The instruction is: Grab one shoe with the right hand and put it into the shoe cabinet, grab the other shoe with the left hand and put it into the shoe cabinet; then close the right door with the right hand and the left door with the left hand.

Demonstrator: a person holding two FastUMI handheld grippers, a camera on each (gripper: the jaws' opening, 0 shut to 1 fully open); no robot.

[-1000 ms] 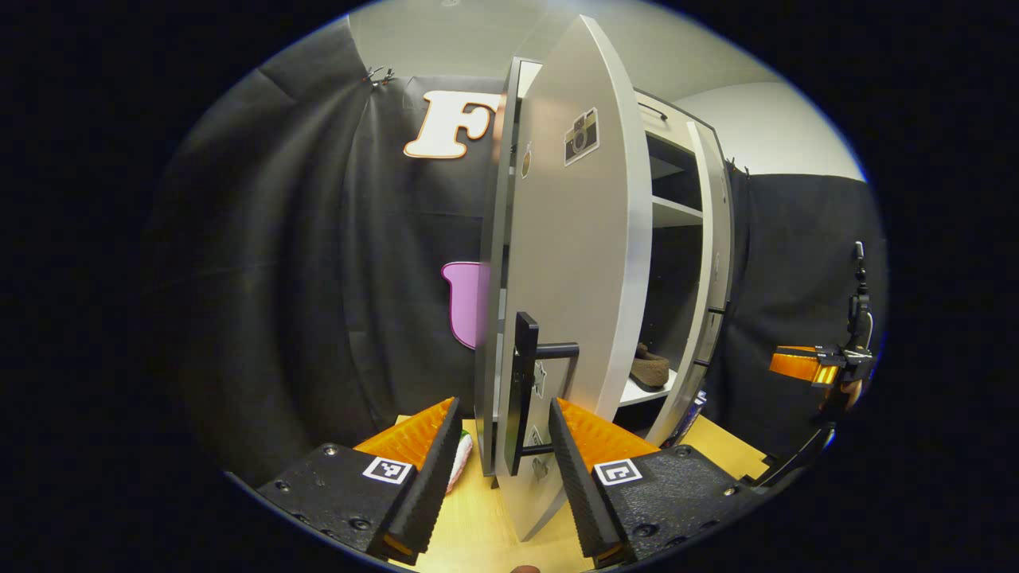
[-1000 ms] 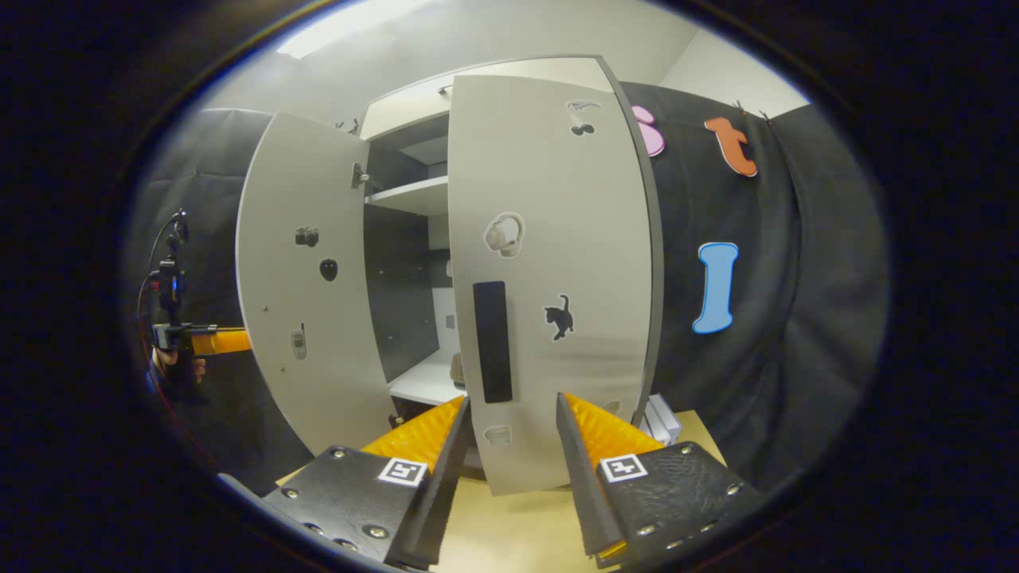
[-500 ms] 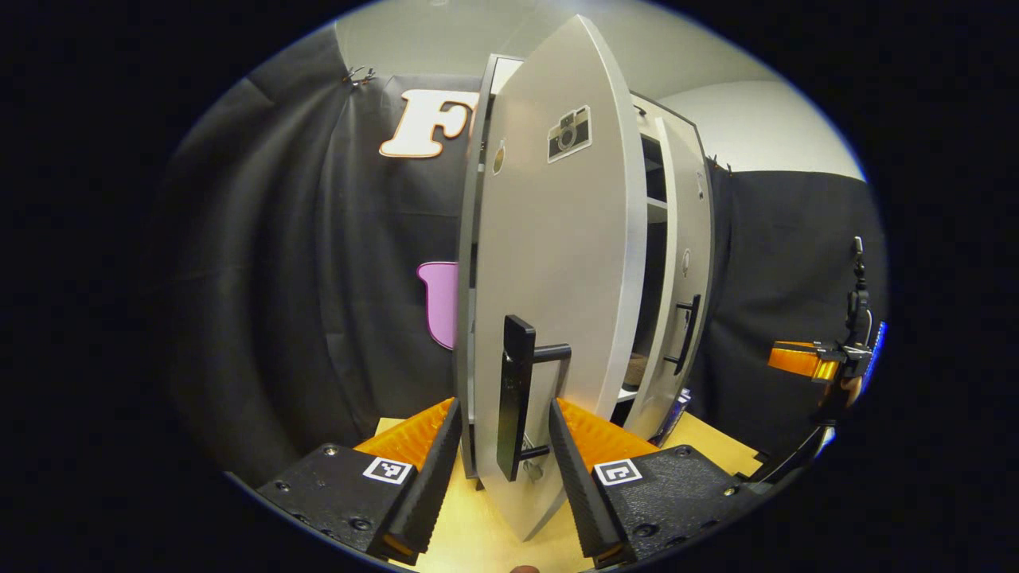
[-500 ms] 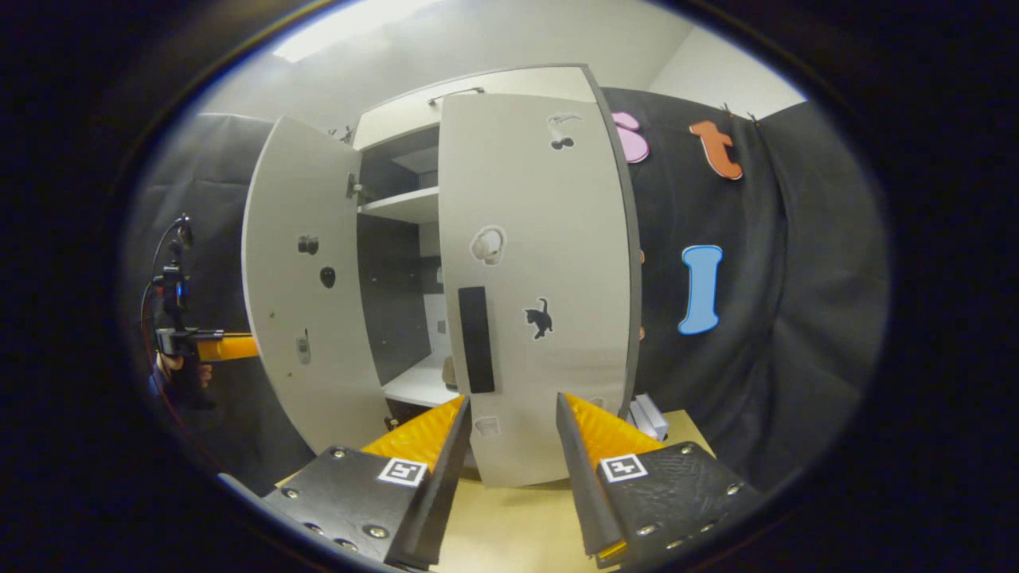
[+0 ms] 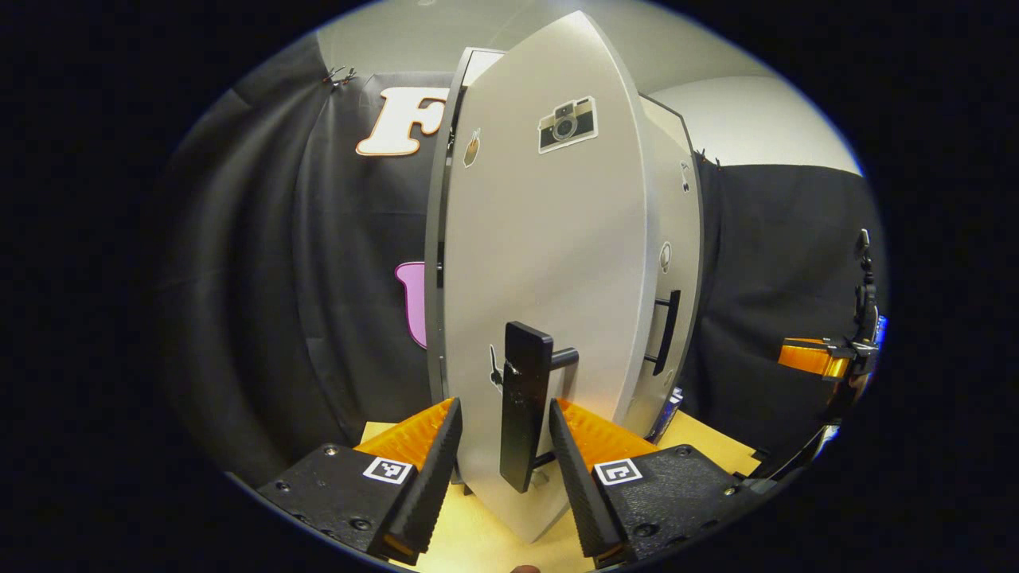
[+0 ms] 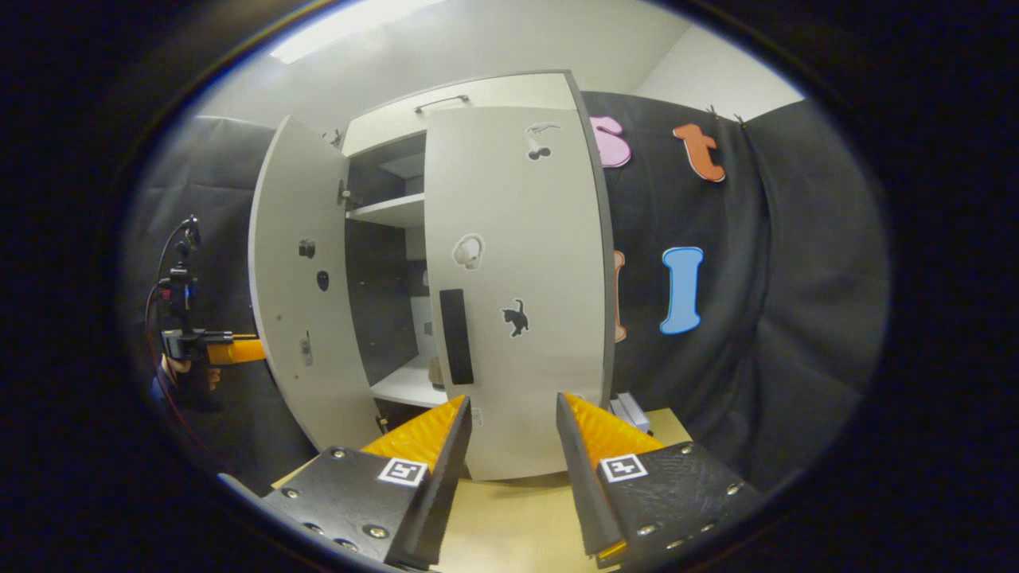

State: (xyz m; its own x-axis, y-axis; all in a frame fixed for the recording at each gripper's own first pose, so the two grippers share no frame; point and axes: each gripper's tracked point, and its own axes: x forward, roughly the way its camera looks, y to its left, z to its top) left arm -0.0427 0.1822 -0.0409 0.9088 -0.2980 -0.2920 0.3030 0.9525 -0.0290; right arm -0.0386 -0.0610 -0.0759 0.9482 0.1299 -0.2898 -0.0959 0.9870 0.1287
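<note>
The tall grey shoe cabinet [image 6: 446,103] stands on the pale wooden table [image 6: 517,517], and in the right gripper view its right door [image 6: 517,294], a flat grey panel with small stickers and a black bar handle [image 6: 454,336], looks shut or almost shut, while the left door [image 6: 298,278], at about ten o'clock, is still partly open. Through the gap something small and brown, perhaps a shoe [image 6: 435,370], lies on the white lower shelf [image 6: 406,386], but I cannot tell it well. So I judge that the step in hand is closing the left door. The left gripper [image 5: 500,450] has its jaws wide apart, and the door's black bar handle [image 5: 521,406] stands between them without a grip. The right gripper [image 6: 509,450] is also wide and empty, just before the right door. The next move, I think, calls for a steady push towards twelve o'clock until the left door meets the frame.
</note>
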